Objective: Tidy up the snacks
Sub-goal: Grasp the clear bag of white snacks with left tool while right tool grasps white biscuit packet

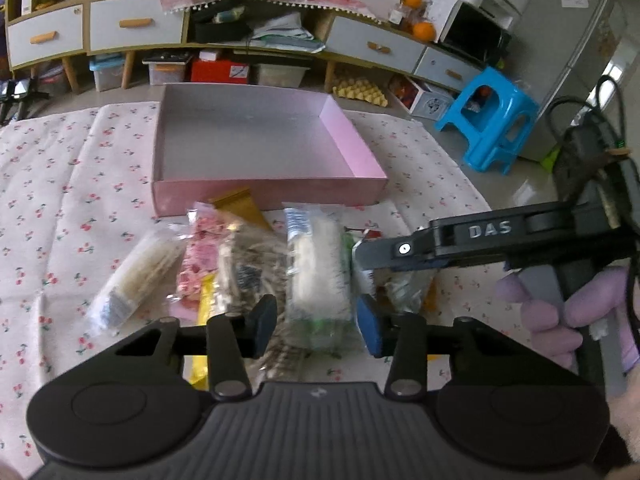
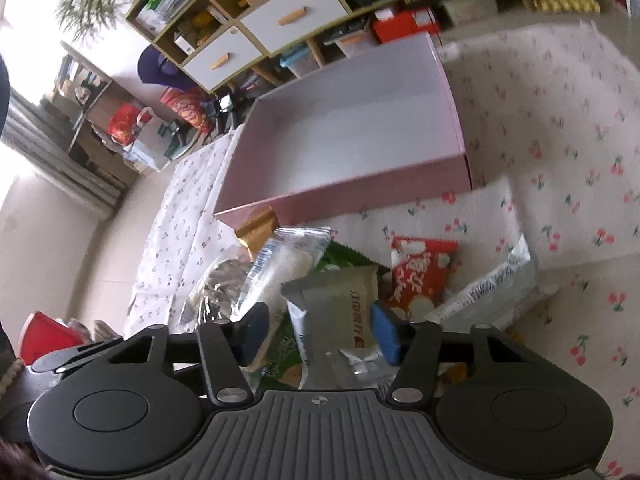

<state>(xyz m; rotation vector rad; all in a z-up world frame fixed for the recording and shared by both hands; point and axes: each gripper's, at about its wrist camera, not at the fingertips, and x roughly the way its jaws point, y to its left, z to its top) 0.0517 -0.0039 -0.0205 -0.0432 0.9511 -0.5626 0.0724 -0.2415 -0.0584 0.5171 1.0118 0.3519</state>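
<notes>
- Left wrist view: the left gripper (image 1: 316,322) points down at a heap of wrapped snacks lying on a cherry-print cloth (image 1: 60,184).
- Its blue pads (image 1: 370,324) stand at a narrowed gap on either side of a clear packet of pale rice crackers (image 1: 316,276); the packet is blurred, so whether the pads already press on it I cannot tell.
- Left of that packet lie a crinkly clear wrapper with dark contents (image 1: 244,264), a pink-printed packet (image 1: 198,264) and another clear cracker packet (image 1: 132,280), with a yellow wrapper (image 1: 204,308) showing underneath.
- A gold packet (image 1: 240,206) lies against the near wall of the pink box (image 1: 272,194), which sits open and shallow just behind the heap with nothing in it.
- The right gripper (image 1: 360,256) comes in from the right edge, held by a gloved hand (image 1: 560,312), its tip among the packets on the right of the heap.

- Right wrist view: the right gripper (image 2: 318,330) hangs over the same heap, jaws partly drawn in, with a silver-and-cream packet (image 2: 340,308) between the pads.
- The right pad (image 2: 386,334) lies against the packet's edge; the left pad sits a little apart from it, over a clear packet.
- A red packet with white lettering (image 2: 420,268) lies just beside it to the right, and a clear packet (image 2: 492,276) beyond that.
- The rice cracker packet (image 2: 280,264) shows tilted on the left, above green wrappers (image 2: 286,344).
- The pink box (image 2: 400,196) sits behind the heap on the cloth (image 2: 560,140).
</notes>
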